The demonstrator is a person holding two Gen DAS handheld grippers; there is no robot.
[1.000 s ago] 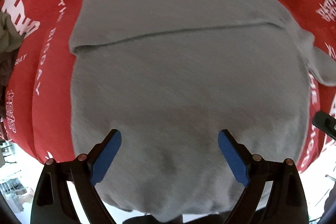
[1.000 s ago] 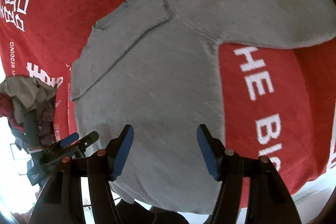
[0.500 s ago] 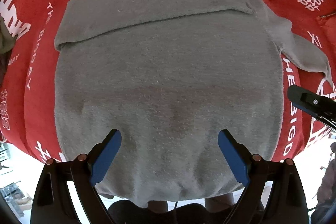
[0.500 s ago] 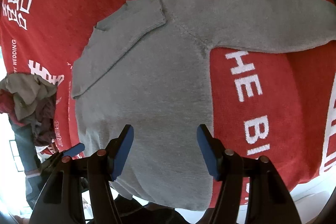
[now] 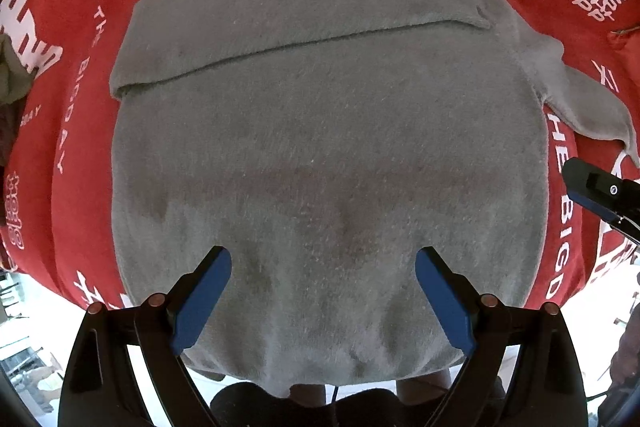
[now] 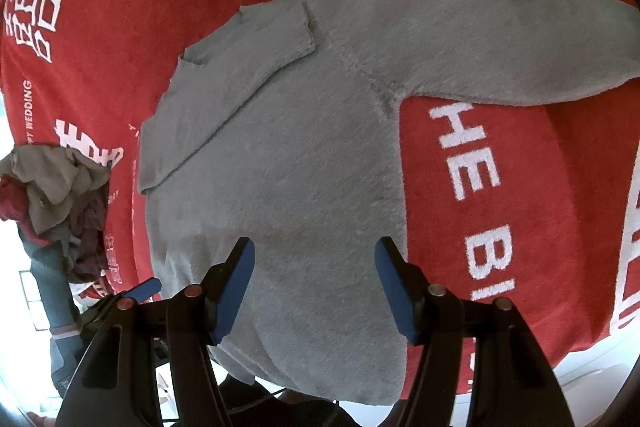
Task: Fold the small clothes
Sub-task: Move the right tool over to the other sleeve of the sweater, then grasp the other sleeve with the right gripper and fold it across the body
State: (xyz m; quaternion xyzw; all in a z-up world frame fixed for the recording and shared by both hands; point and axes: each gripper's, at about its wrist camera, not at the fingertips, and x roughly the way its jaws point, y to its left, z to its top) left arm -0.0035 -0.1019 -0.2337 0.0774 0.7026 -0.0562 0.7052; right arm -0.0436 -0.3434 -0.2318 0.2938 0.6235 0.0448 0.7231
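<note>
A grey knit sweater [image 5: 328, 155] lies flat on a red cloth, neck away from me. One sleeve [image 5: 280, 23] is folded across the chest; the other sleeve [image 6: 520, 39] stretches out to the right. My left gripper [image 5: 322, 291] hovers open above the sweater's lower body, pointing straight down, nothing between its blue pads. My right gripper [image 6: 314, 287] stands open over the hem near the sweater's right side, also empty. Its finger [image 5: 600, 191] shows at the right edge of the left wrist view, and a left fingertip [image 6: 142, 289] at the lower left of the right wrist view.
The red cloth [image 6: 500, 207] with white lettering covers the table. A pile of other clothes [image 6: 56, 195] sits at the left edge. The table's near edge runs just below the sweater's hem [image 5: 328, 383], with a person's legs beneath it.
My left gripper has drifted right and risen a little, so more of the sweater, including its neck and outstretched sleeve, shows now. The right gripper has held still.
</note>
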